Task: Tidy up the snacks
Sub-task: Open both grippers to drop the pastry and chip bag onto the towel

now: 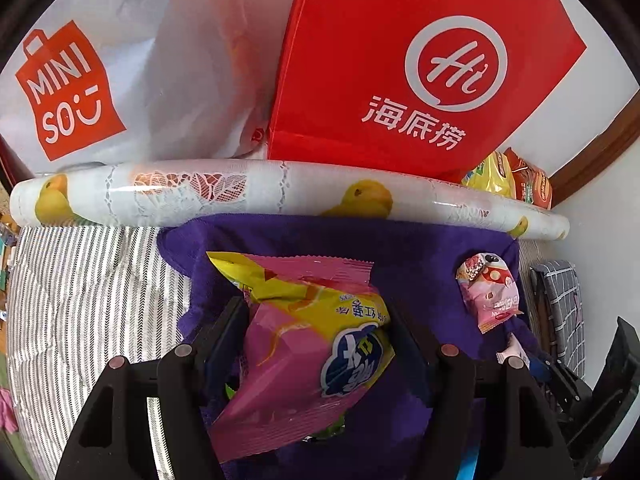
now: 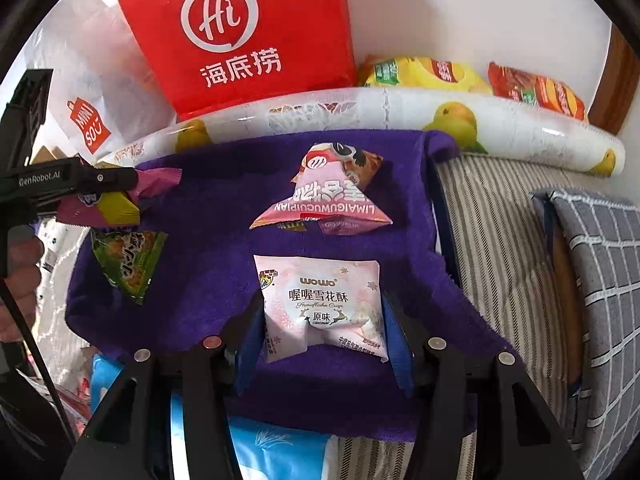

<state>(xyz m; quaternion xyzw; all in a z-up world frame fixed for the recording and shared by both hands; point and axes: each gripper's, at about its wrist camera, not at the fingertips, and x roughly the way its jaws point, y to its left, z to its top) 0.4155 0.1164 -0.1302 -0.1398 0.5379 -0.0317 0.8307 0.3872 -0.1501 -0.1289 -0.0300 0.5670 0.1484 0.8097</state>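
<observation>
My left gripper (image 1: 316,320) is shut on a pink and yellow snack packet (image 1: 304,344) and holds it above the purple towel (image 1: 420,244); the packet also shows in the right wrist view (image 2: 120,200). A green snack packet (image 2: 128,264) lies under it on the towel. My right gripper (image 2: 320,316) has its blue-padded fingers on either side of a pale pink WOWO packet (image 2: 320,304) that lies flat on the towel (image 2: 200,260). A pink triangular packet (image 2: 328,196) lies farther back; it also shows in the left wrist view (image 1: 488,292).
A rolled duck-print tablecloth (image 1: 280,192) lies behind the towel. A red Haidilao bag (image 1: 420,60) and a white Miniso bag (image 1: 100,80) stand behind it. Yellow and orange snack bags (image 2: 472,80) lie back right. A checked cushion (image 2: 600,280) is at right, striped cloth (image 1: 80,300) at left.
</observation>
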